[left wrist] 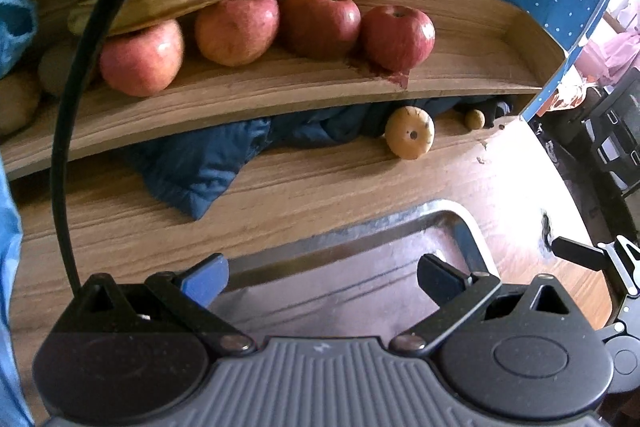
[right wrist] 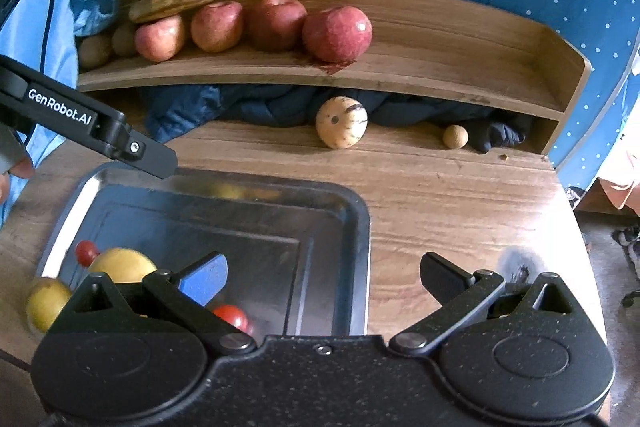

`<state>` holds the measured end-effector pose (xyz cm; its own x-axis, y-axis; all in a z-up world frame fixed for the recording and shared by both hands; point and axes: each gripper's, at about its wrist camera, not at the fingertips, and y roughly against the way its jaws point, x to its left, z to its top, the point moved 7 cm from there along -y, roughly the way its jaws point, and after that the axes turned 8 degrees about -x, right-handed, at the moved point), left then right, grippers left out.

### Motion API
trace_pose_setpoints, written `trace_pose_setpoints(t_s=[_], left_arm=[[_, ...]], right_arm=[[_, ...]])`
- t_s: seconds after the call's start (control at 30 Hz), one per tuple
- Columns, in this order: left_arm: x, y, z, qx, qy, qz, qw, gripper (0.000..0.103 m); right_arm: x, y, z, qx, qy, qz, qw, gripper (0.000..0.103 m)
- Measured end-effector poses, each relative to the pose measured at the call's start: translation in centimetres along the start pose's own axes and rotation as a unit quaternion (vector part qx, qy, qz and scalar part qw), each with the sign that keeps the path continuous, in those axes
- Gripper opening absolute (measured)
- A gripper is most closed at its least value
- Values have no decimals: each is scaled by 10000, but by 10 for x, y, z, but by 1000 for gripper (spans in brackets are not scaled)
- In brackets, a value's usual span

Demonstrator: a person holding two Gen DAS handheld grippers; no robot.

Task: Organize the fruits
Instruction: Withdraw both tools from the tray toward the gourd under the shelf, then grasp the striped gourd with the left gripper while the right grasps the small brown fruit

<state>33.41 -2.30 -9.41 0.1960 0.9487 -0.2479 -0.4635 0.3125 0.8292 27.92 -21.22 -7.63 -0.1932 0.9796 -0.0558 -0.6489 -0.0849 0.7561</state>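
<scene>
Fruits: none in hand. Both my grippers, left gripper point(left wrist: 322, 277) and right gripper point(right wrist: 322, 277), gape wide over the steel tray point(right wrist: 360, 219). Pear point(right wrist: 120, 265) and tomato point(right wrist: 232, 315) lie in the tray by my right fingers. Spotted melon point(right wrist: 341, 123) sits on the desk under the shelf point(right wrist: 440, 67). Looks firm, smooth, likely to roll; I'd grip across its middle.
</scene>
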Motion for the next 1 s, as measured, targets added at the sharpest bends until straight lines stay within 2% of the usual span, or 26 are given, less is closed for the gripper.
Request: trace_pose_setpoints(t_s=[0.57,0.83,1.0], left_arm=[[-24,-52,35,76,-273,-412,9987,103],[-32,-71,44,99,6,-254,9996,103],[-42,-87,47,147,329,-65,9993,103]], right_arm=[[-48,-33,33,-77,-240,-872,9959,102],[-67,-53,41,-107,-126,-779,9968,102],[-83,-74,50,-244,-199,-441,9985,102]])
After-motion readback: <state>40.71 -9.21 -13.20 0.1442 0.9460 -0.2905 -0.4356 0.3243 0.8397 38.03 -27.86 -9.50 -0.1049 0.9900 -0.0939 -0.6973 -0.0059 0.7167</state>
